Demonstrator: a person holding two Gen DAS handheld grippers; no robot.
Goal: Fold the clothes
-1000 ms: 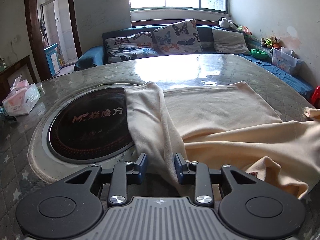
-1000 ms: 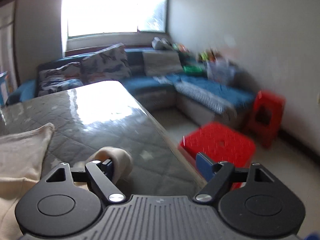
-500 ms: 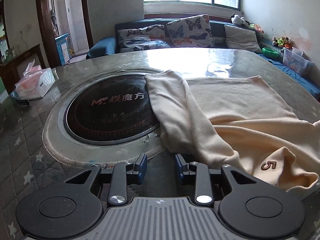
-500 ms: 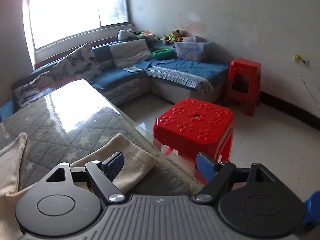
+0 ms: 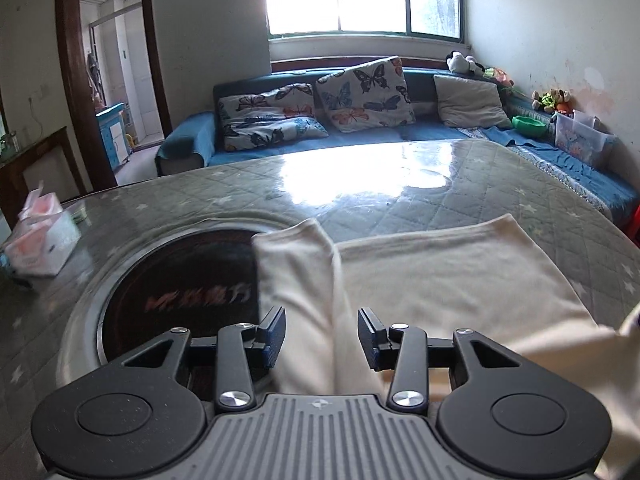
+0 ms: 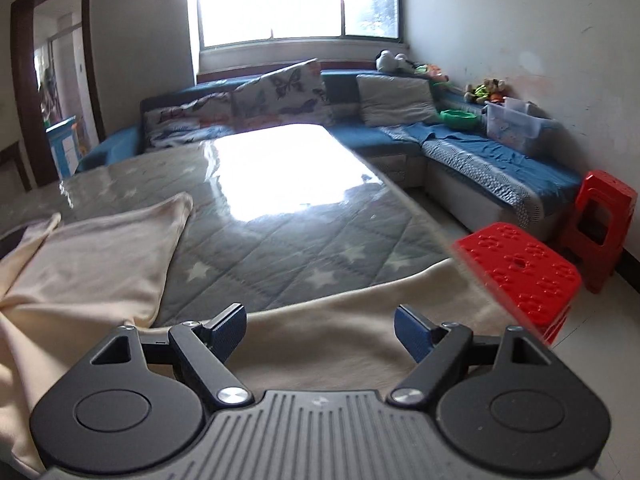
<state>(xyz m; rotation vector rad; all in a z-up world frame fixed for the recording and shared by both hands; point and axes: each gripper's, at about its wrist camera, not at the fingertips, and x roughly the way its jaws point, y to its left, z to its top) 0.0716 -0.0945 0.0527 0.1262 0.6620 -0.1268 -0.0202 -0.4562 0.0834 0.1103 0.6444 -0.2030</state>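
A cream garment [image 5: 440, 280] lies spread on the quilted table, one folded strip [image 5: 300, 280] running toward me over the dark round hotplate [image 5: 192, 288]. My left gripper [image 5: 321, 336] is open, its jaws on either side of that strip, not closed on it. In the right wrist view the garment's body [image 6: 92, 260] lies at left and another part [image 6: 340, 328] stretches along the near table edge. My right gripper [image 6: 320, 330] is wide open just above that part, holding nothing.
A tissue box [image 5: 42, 240] stands at the table's left. The glossy table top [image 6: 288, 184] reflects the window. A blue sofa [image 5: 360, 136] with cushions wraps the far side. Two red stools [image 6: 524, 276] stand on the floor right of the table edge.
My left gripper has opened wider and moved forward over the folded strip. My right gripper has swung left, from facing the stools to over the garment at the table edge.
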